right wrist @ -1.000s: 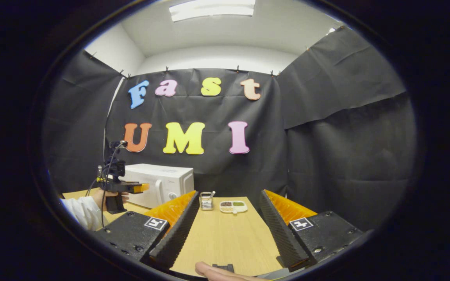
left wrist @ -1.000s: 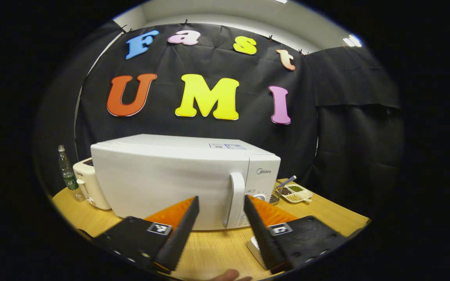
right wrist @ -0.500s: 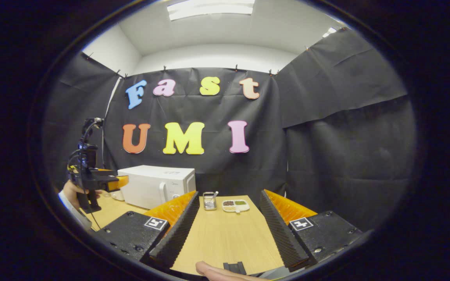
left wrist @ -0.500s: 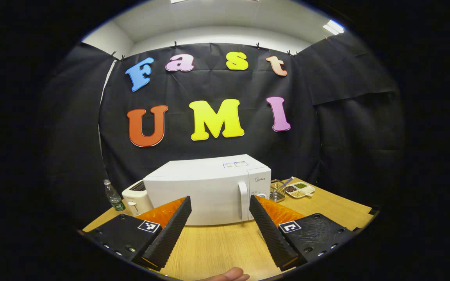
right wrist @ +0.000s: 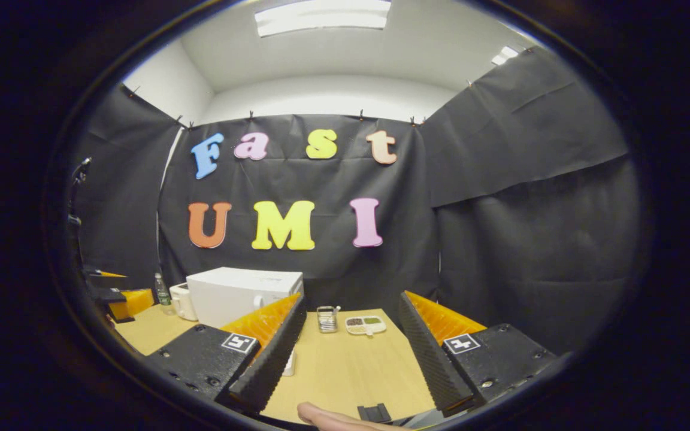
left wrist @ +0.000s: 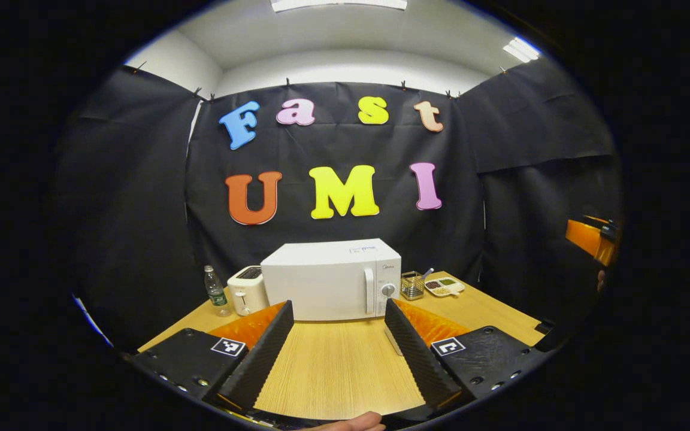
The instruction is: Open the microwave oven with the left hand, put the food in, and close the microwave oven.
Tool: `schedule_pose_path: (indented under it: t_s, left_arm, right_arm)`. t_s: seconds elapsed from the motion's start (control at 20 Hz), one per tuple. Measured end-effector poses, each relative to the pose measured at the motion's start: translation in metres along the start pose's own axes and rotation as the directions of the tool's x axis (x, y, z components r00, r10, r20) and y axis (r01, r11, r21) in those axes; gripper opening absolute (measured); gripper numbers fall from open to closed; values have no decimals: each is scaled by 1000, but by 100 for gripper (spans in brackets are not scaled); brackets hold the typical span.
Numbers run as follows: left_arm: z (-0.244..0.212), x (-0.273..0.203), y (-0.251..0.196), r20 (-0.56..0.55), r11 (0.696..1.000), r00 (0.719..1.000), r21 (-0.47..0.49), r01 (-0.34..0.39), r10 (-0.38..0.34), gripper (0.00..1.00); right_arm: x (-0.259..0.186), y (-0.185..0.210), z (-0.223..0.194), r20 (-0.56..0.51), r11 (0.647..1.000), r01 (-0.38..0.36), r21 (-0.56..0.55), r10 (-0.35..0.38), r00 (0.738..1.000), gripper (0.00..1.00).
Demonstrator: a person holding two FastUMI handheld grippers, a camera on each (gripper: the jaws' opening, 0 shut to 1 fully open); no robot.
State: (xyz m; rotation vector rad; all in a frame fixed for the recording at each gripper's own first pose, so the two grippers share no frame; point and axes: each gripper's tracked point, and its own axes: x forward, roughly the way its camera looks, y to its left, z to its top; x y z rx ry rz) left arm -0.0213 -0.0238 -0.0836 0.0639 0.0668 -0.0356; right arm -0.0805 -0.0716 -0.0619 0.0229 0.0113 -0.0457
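1. My left claw [left wrist: 338, 350] is spread wide, nothing between its fingers, hanging over bare desk [left wrist: 333, 371] well short of the microwave [left wrist: 331, 279].
2. The microwave stands at the back of the desk against the black wall, door shut, its handle [left wrist: 369, 291] upright along the door's right edge and a round knob [left wrist: 387, 290] just right of that.
3. In the left gripper view a toaster [left wrist: 246, 290] sits just left of the microwave, and a bottle [left wrist: 215, 290] stands left of the toaster.
4. To the microwave's right stands a small wire basket [left wrist: 411, 285] with something sticking up out of it, and beside that a divided dish [left wrist: 444, 287] of food, dark, green and pale portions in separate compartments.
5. My right claw [right wrist: 351, 353] is also spread, gripping nothing, over the desk's near edge and aimed toward the basket [right wrist: 326, 318] and the dish [right wrist: 365, 324], both well ahead of it.
6. In the right gripper view the microwave [right wrist: 243, 294] lies ahead to the left, partly behind my left finger; a small white object [right wrist: 288, 364] on the desk peeks out beside that finger, and I cannot tell what it is.
7. At the far left of that view part of my left claw [right wrist: 118, 299] shows at the frame's rim.
8. A fingertip [right wrist: 321, 414] shows at the bottom of the right gripper view.
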Motion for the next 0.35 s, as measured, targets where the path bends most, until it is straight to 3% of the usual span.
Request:
schedule_pose_path:
  t_s: [0.15,0.35]
  left_arm:
    - [26,-26,4,80,1000,996,-20,-23,24,96]
    - [43,-46,4,124,1000,992,-23,0,3,96]
  right_arm:
    - [-1,10,1,-2,1000,-15,4,15,1000,98]
    - [-1,18,4,-6,1000,-22,11,22,1000,99]
